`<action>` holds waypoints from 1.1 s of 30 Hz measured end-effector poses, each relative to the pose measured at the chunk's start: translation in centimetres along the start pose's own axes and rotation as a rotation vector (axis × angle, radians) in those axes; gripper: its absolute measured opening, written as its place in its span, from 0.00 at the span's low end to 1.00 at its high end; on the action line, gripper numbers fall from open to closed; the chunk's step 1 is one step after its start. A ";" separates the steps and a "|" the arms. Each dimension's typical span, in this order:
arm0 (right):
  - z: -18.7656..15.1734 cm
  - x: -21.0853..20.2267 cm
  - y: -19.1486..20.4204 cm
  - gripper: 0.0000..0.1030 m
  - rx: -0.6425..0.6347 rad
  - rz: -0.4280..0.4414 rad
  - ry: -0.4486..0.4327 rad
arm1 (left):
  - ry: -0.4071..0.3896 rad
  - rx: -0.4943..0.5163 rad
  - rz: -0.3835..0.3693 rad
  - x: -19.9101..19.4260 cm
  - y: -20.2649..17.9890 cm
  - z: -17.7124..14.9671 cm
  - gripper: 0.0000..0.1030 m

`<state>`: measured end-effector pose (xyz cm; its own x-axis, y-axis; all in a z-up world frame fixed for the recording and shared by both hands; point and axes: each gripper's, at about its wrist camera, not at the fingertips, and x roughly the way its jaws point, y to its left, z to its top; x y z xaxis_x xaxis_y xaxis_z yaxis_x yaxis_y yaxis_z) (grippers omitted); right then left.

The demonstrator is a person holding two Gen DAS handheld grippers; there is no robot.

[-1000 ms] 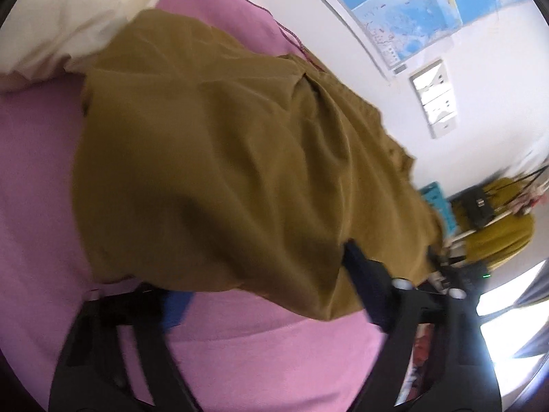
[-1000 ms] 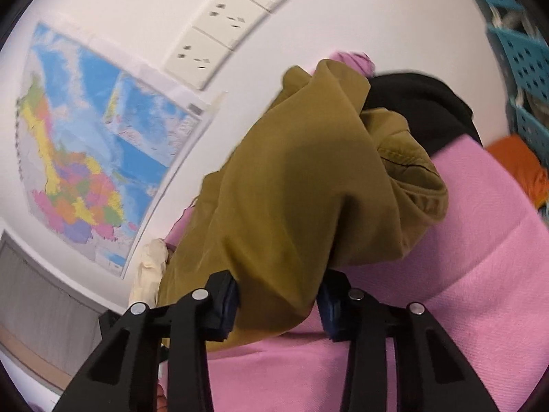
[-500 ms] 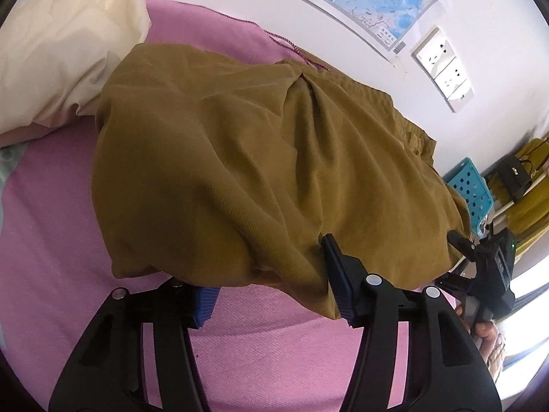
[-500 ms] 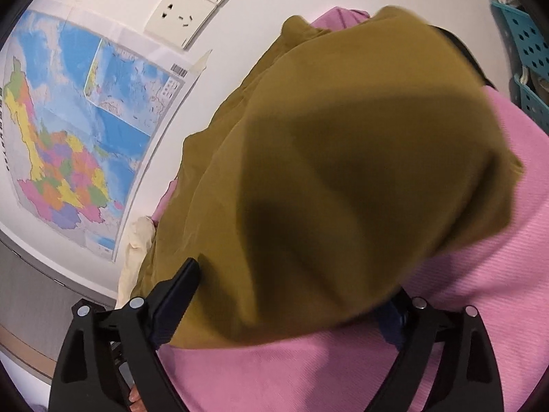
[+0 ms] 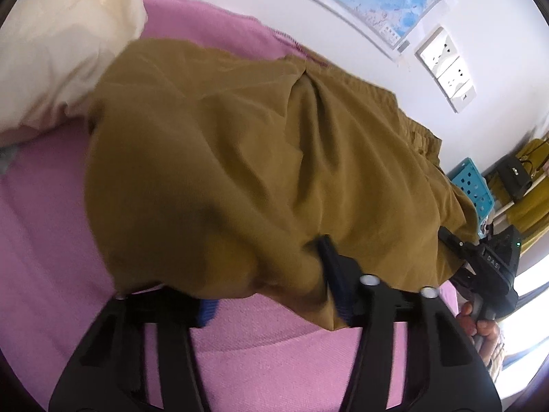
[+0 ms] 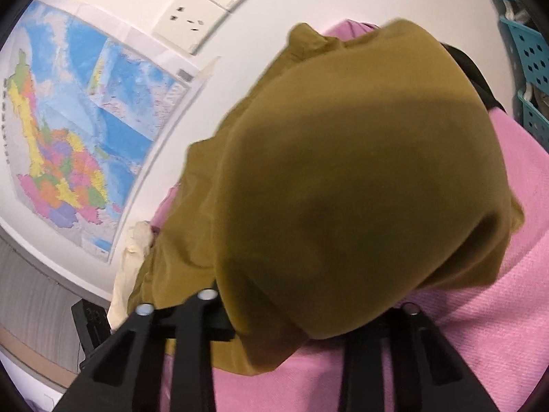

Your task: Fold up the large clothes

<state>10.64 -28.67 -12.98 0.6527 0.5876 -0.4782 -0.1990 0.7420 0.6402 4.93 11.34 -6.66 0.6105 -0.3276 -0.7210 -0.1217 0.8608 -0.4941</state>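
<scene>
Your left gripper (image 5: pixel 271 295) has its fingertips under the garment (image 5: pixel 260 171), so you cannot tell whether they pinch it. The near hem between the fingers is blurred. Your right gripper (image 6: pixel 308 312) is likewise draped: the cloth (image 6: pixel 343 189) hides both its tips and most of the bed ahead of it. In the left view, the right gripper (image 5: pixel 487 267) shows only as a dark body beyond the cloth's right edge, its fingers hidden. The pillow (image 5: pixel 58 41), up left of the left gripper, is cut off by the edge.
</scene>
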 end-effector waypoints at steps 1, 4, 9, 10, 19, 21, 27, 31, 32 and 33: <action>0.1 -0.3 0.6 0.19 -0.018 0.011 -0.007 | -0.011 0.006 -0.003 -0.6 -0.2 0.2 0.37; 0.4 -1.9 2.8 0.15 -0.061 0.064 -0.031 | -0.069 0.035 -0.024 -3.4 -1.2 0.9 0.23; -0.4 -6.6 6.5 0.14 -0.169 0.173 -0.076 | -0.175 0.115 -0.076 -10.4 -2.7 0.1 0.22; -0.9 -7.6 6.8 0.14 -0.189 0.183 -0.075 | -0.187 0.135 -0.091 -11.8 -2.9 -0.7 0.22; -7.6 -7.4 0.3 0.22 -0.058 0.093 0.143 | -0.003 0.152 -0.089 -10.4 0.0 -9.5 0.28; -8.1 -6.9 -1.0 0.33 -0.013 0.083 0.158 | 0.018 0.108 -0.113 -10.0 1.2 -10.2 0.37; -8.9 -7.2 -1.4 0.68 -0.042 0.018 0.163 | 0.058 0.008 -0.137 -9.2 3.5 -11.4 0.64; -9.8 -8.8 -0.7 0.75 -0.129 -0.047 0.191 | 0.042 0.026 -0.080 -9.4 3.2 -11.9 0.72; -10.2 -9.4 0.0 0.75 -0.178 -0.060 0.215 | 0.038 0.029 -0.069 -9.6 3.2 -11.9 0.72; -10.5 -9.9 0.3 0.75 -0.210 -0.060 0.227 | 0.034 0.034 -0.061 -9.7 3.2 -11.8 0.72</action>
<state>-3.56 -30.92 -14.33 0.4929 0.5801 -0.6485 -0.3273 0.8142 0.4795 -10.62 12.64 -7.00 0.5888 -0.3925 -0.7066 -0.0578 0.8515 -0.5211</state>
